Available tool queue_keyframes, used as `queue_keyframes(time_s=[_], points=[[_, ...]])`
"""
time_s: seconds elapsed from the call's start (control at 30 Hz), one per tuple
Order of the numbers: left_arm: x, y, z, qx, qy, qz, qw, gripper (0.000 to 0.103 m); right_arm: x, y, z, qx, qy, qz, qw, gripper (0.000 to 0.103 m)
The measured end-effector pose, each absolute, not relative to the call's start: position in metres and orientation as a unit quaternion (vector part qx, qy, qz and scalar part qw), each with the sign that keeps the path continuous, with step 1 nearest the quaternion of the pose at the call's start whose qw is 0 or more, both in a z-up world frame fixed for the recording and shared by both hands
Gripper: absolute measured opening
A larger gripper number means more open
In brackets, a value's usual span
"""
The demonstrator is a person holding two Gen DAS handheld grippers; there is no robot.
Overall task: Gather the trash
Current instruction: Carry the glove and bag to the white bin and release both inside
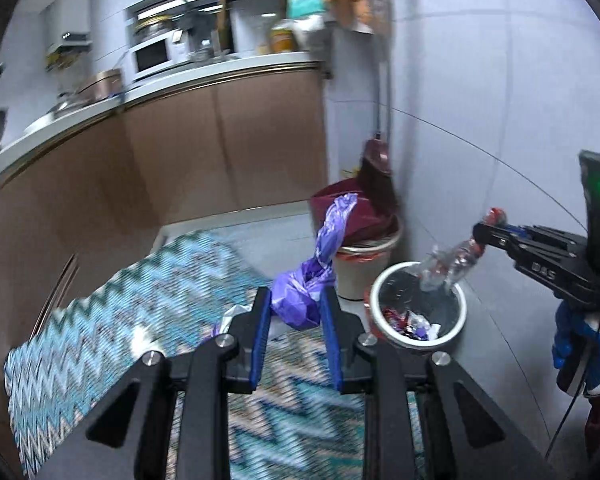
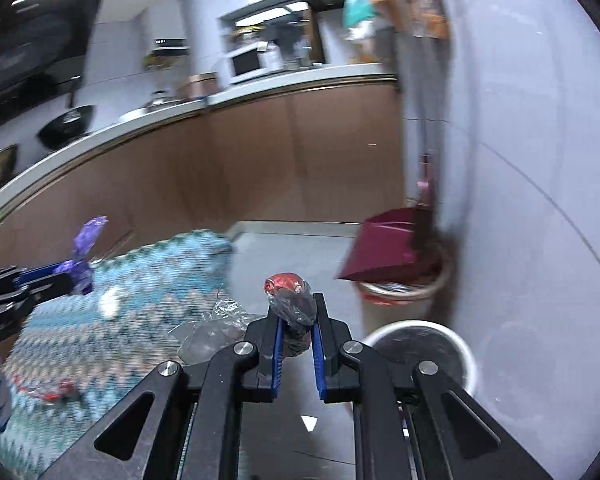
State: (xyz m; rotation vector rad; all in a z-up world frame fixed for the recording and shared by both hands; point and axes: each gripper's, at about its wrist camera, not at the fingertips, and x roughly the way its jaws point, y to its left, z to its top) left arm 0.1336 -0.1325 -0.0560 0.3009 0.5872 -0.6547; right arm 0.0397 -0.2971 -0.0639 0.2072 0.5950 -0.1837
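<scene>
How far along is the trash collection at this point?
Partly done: wrappers already lie in the white bin. In hand: the right tool holds a crushed plastic bottle over that bin; the left tool grips a purple bag. Left: clear plastic and scraps on the rug.

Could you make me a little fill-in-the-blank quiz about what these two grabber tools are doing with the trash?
1. The left gripper is shut on a crumpled plastic bag whose color is ____.
2. The right gripper holds a crushed plastic bottle with a ____ cap.
3. In the left wrist view, that bottle hangs over the small round ____ with the white rim.
4. The floor mat has a ____ pattern.

Missing words: purple; red; trash bin; zigzag
</scene>
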Motion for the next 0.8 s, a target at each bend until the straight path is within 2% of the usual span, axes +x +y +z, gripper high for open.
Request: queue_keyframes(time_s=[0.2,0.8], points=[[0.133,-0.194,-0.074,0.17,0.29,-0.356,0.872,0.023,0.032,-0.342,-0.089,0.113,0.311,-0.154,0.931,0.012],[0.183,-0.352,-0.171,0.199,0.394,-0.412,0.797,0.025,0.056,-0.421,-0.163,0.133,0.362,-0.242,0.891,0.014]])
